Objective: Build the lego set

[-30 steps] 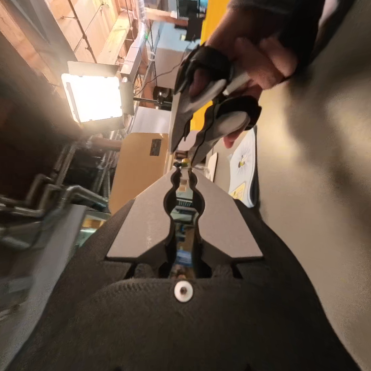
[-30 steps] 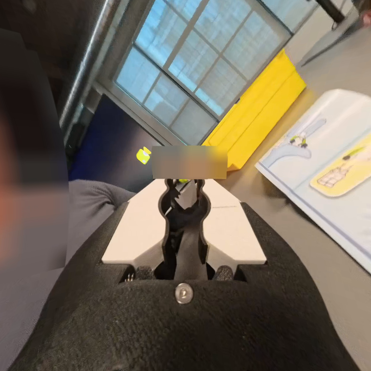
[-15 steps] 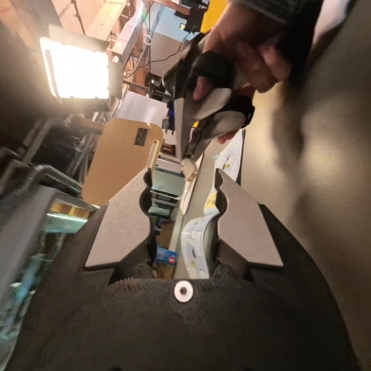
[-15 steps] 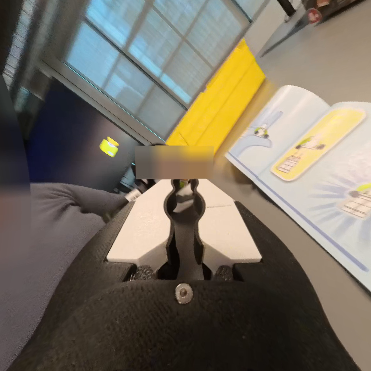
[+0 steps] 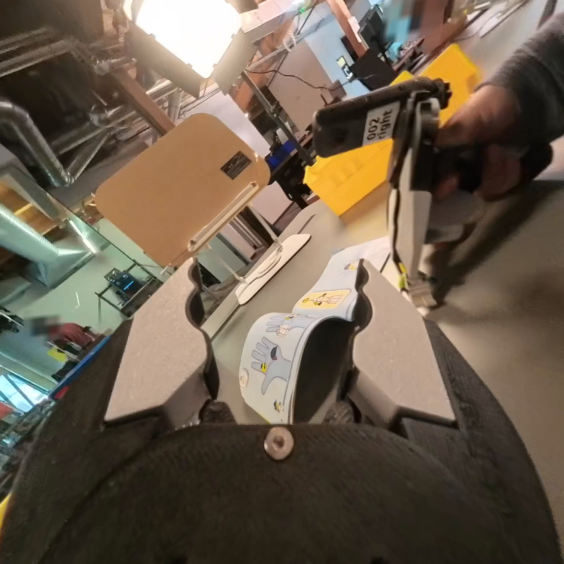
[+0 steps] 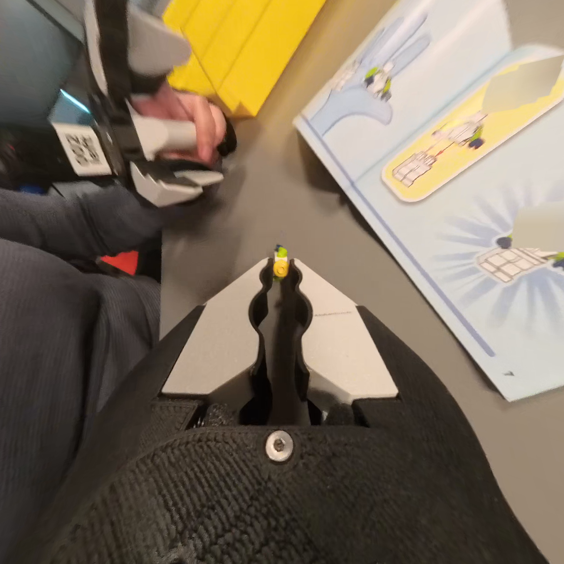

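Right gripper (image 6: 280, 262): its jaws are pinching a small lego piece (image 6: 280, 268) at the very tips, just above the grey desk (image 6: 305, 213).
Lego piece: it is showing a round yellow stud toward the camera, with white and lime-green parts beyond it; its long axis is running straight out along the fingers, pointing away from the camera (finer detail is too small to tell).
Left gripper (image 5: 276, 274): its jaws are standing wide apart, holding nothing.
Instruction booklet (image 6: 457, 189): it is lying open on the desk to the right of the right gripper; in the left wrist view one pale-blue page (image 5: 274, 354) is curling up between the open fingers.
Yellow bin (image 6: 244, 52): it is sitting on the desk beyond the booklet; what it is holding cannot be seen.
Person's hand (image 5: 494, 146): it is gripping the right gripper's handle, its fingers pointing down at the desk.
Tan board on a stand (image 5: 183, 189): it is standing on the desk's far side.
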The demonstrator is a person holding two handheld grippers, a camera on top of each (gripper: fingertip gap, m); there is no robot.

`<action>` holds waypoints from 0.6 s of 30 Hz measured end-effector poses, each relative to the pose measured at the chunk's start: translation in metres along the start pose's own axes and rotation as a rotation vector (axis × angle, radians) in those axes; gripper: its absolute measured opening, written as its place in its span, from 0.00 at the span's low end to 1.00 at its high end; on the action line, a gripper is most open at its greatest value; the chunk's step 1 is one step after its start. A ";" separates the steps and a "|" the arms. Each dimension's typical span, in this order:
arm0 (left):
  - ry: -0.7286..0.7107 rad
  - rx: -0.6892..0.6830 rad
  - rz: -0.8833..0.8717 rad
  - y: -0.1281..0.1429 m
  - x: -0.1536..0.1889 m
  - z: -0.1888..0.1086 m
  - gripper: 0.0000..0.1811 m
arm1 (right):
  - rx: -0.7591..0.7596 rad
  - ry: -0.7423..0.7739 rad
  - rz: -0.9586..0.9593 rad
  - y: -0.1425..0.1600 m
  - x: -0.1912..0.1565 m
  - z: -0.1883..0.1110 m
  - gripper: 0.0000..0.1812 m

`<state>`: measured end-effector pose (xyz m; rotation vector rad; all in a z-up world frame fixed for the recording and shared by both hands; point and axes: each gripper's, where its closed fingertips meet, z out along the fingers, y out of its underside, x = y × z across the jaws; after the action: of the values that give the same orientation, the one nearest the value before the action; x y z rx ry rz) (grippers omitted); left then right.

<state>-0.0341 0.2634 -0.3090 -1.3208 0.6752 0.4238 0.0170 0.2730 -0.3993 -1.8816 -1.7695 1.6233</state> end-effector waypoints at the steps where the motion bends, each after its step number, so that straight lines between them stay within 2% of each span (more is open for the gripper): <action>1: -0.010 -0.002 -0.013 0.001 -0.003 0.000 0.55 | -0.030 0.012 -0.022 0.004 0.000 0.004 0.05; 6: -0.031 -0.032 -0.007 0.007 -0.005 0.004 0.55 | -0.022 0.087 -0.125 -0.001 0.001 0.013 0.07; 8: -0.034 -0.043 0.003 0.008 -0.004 0.005 0.55 | 0.001 0.121 -0.190 -0.005 0.002 0.013 0.12; 11: -0.053 -0.059 0.011 0.010 -0.006 0.004 0.55 | 0.072 0.177 -0.324 -0.016 -0.003 0.007 0.25; 12: -0.064 -0.061 0.009 0.009 -0.007 0.003 0.55 | 0.130 0.218 -0.375 -0.024 -0.003 0.001 0.28; 15: -0.089 -0.046 -0.024 0.003 -0.009 -0.002 0.54 | 0.424 0.394 -0.564 -0.060 -0.004 -0.032 0.29; 18: -0.087 -0.012 -0.078 -0.007 -0.006 -0.009 0.54 | 0.703 0.704 -0.777 -0.083 0.000 -0.082 0.28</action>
<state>-0.0353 0.2538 -0.3007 -1.3281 0.5477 0.4198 0.0195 0.3456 -0.3084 -1.0264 -1.1531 0.9190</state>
